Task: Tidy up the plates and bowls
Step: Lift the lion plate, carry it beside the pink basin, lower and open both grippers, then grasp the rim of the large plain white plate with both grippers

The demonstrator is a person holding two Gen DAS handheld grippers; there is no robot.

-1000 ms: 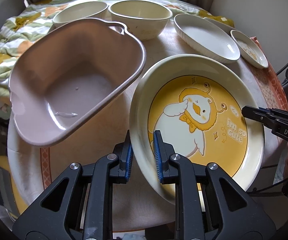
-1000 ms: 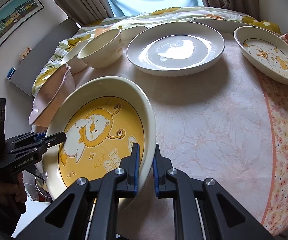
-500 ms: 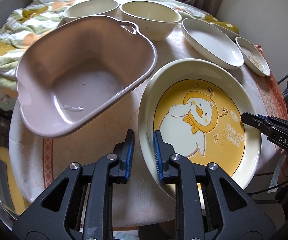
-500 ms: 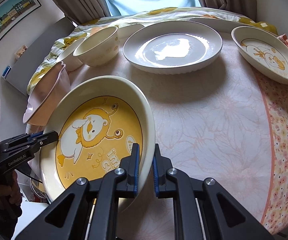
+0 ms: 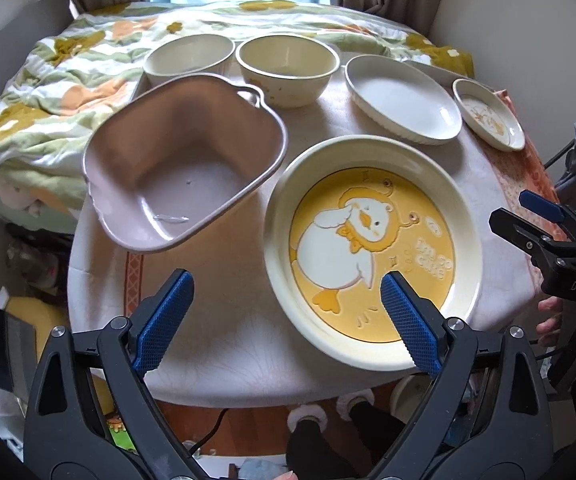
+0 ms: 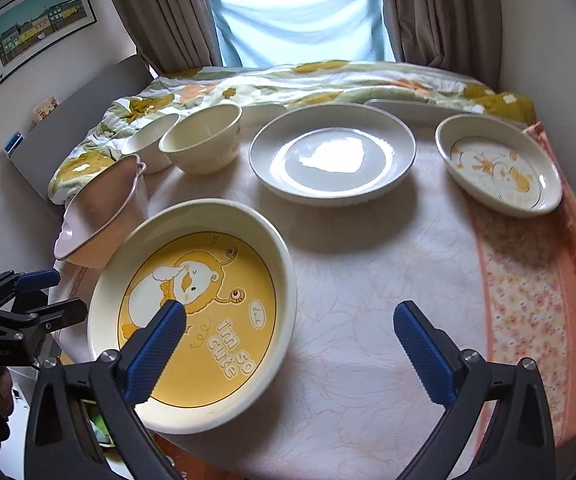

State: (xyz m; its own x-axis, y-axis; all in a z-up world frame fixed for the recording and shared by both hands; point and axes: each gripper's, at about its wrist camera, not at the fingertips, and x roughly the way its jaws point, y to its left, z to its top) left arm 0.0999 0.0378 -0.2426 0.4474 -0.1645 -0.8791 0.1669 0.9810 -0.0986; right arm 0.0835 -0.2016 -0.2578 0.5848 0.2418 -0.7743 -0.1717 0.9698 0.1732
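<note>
Soft window daylight, glare on white plate (image 6: 334, 156), fisheye edges perhaps slightly blurred.

A large cream plate (image 5: 372, 248) with a yellow duck cartoon lies flat at the counter's near edge. Behind it sit a plain white plate (image 6: 332, 154), a small duck plate (image 6: 498, 170) and two cream bowls (image 5: 288, 68) (image 5: 188, 56).

The yellow duck plate (image 5: 372, 252) looks like glossy glazed ceramic. Left of it, the pink basin (image 5: 180, 168) is smooth plastic with a soft sheen. Under it, the tablecloth (image 6: 368, 320) is matt embossed cloth.
</note>
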